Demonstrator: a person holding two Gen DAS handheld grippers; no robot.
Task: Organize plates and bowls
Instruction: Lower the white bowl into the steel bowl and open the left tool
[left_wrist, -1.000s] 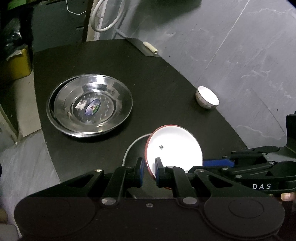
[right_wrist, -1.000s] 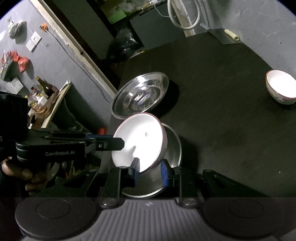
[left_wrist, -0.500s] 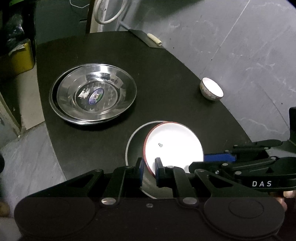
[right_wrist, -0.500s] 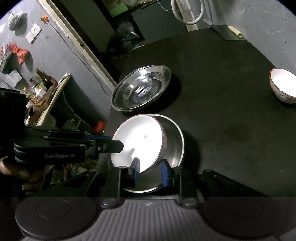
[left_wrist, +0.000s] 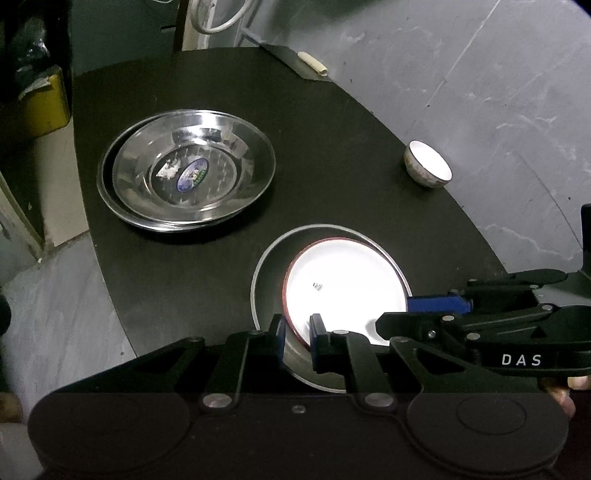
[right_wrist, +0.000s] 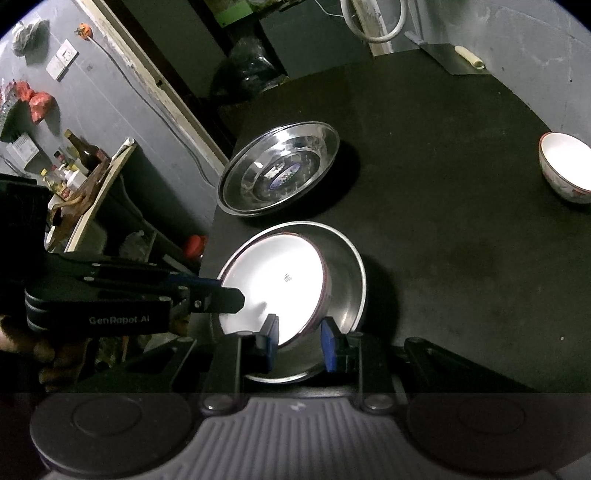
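dark desk (left_wrist: 332, 155) bears two stacked steel bowls (left_wrist: 192, 170), one steel plate (left_wrist: 269, 280), one small bowl (left_wrist: 428, 164); left tongs (left_wrist: 297, 334) and right tongs (right_wrist: 300, 341) both pinch one white plate (left_wrist: 347, 288).

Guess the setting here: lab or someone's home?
Likely a home kitchen or utility corner: steel plates on a dark table, bottles on a shelf, a wall socket.

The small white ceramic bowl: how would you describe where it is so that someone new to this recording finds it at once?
Start from the round black table. The stacked shiny steel dishes sit on one side; go straight across to the opposite edge, beside the grey floor. There stands the small white ceramic bowl, alone and upright, the only deep, small vessel, far from the flat red-rimmed white plate.
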